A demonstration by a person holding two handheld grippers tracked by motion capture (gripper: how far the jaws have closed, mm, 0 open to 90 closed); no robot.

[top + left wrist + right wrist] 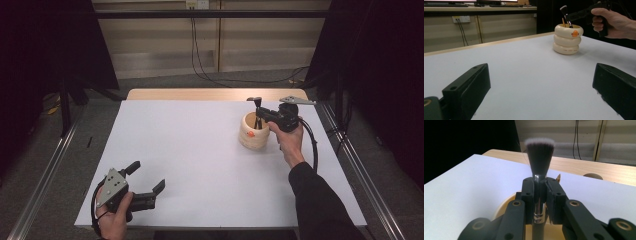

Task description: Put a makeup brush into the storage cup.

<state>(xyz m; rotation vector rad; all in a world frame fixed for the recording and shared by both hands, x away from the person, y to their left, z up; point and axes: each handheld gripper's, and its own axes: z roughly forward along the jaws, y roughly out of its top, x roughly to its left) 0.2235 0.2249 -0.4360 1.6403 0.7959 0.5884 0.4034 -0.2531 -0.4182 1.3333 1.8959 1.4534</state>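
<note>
Right gripper view: brush (539, 160) between clamped jaws.

Left gripper (541, 87) gapes over white table (524, 65); far off, cream holder (568, 40) with brush (566, 15)

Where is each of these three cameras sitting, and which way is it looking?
High view: above the near edge, looking forward and down on the white table; both forearms enter from below.
Left gripper view: rides the left gripper, looking level across the table between its open jaws.
Right gripper view: rides the right gripper, shut on a makeup brush.
Shared: high and left gripper views both show the cream cup.
</note>
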